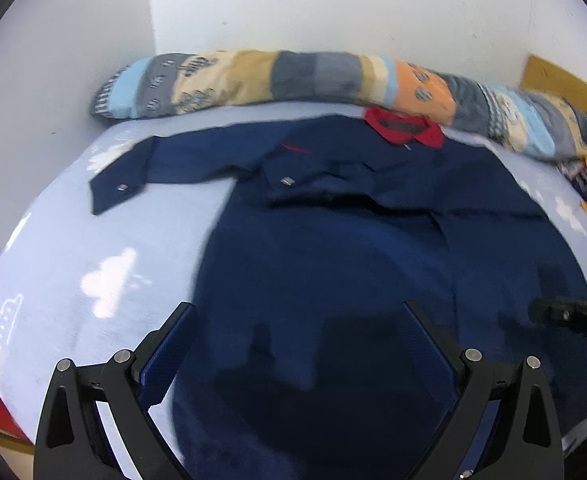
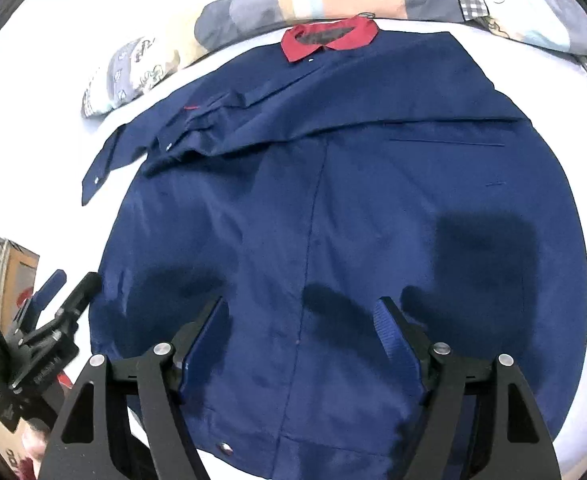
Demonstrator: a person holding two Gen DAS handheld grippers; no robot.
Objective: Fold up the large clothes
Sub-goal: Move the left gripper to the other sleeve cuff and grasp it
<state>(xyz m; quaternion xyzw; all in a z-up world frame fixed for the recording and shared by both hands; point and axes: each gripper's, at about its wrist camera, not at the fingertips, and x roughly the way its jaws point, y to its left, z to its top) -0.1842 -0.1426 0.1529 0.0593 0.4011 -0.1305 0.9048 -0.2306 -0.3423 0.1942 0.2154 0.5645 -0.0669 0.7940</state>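
Jacket (image 1: 333, 240), navy w/ red collar (image 1: 405, 130), lay flat on light-blue bed sheet (image 1: 73, 248); left gripper (image 1: 297, 312) over hem, jaws apart, empty. Right-wrist view: right gripper (image 2: 303, 308) likewise spread, nothing held, above jacket (image 2: 333, 200) hem.

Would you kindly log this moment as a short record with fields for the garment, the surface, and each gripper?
garment: navy jacket with red collar, spread flat, one sleeve folded across the chest
surface: light blue bed sheet; patchwork quilt behind the collar
left gripper: open, holding nothing, above the lower part
right gripper: open, holding nothing, above the lower part
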